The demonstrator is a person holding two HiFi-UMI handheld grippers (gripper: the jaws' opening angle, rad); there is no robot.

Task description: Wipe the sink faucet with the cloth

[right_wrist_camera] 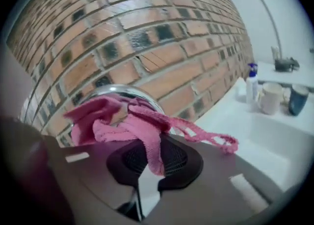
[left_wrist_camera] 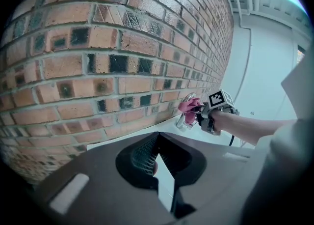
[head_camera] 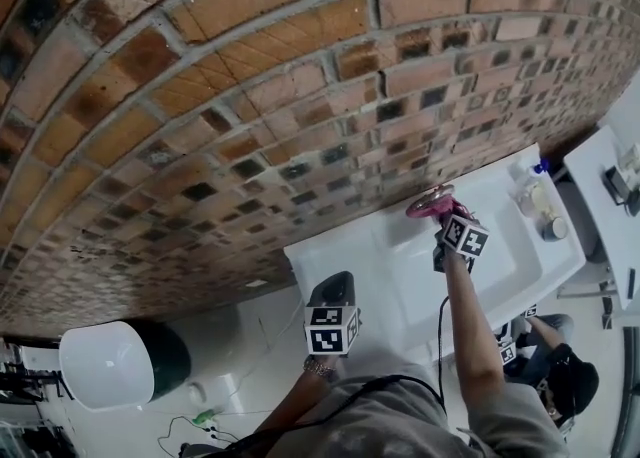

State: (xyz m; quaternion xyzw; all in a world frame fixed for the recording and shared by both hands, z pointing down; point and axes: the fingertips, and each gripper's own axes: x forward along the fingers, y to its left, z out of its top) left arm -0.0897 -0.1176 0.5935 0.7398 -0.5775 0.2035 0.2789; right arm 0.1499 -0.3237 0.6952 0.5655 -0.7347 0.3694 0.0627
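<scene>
Left gripper: your left gripper (left_wrist_camera: pixel 158 134) has its jaws closed tip against tip, with nothing between them.
Left gripper position: in the head view it hangs near the front left corner of the sink (head_camera: pixel 392 271), well apart from the faucet and pointing towards the brick wall (head_camera: pixel 250 96).
Right gripper: your right gripper (right_wrist_camera: pixel 147 143) has its jaws clamped on the cloth, with a fold of the fabric hanging down between them.
Cloth: the pink cloth (right_wrist_camera: pixel 128 120) is bunched over the top of the faucet and touches it. One frayed strand trails off to the right across the gripper's body.
Faucet: the chrome faucet (right_wrist_camera: pixel 114 91) stands at the back of the sink, just in front of the brick wall. Only its curved top shows above the cloth in your right gripper view. The left gripper view also shows its lower part, below the cloth.
Right arm: your forearm reaches across the basin from the front, so the gripper meets the faucet from the sink side.
Counter: on the white counter (right_wrist_camera: pixel 223 108), to the right of the basin, stand a bottle with a blue pump (right_wrist_camera: pixel 251 84), a cream mug (right_wrist_camera: pixel 269 98) and a dark blue mug (right_wrist_camera: pixel 298 98). All three are well apart from the cloth.
</scene>
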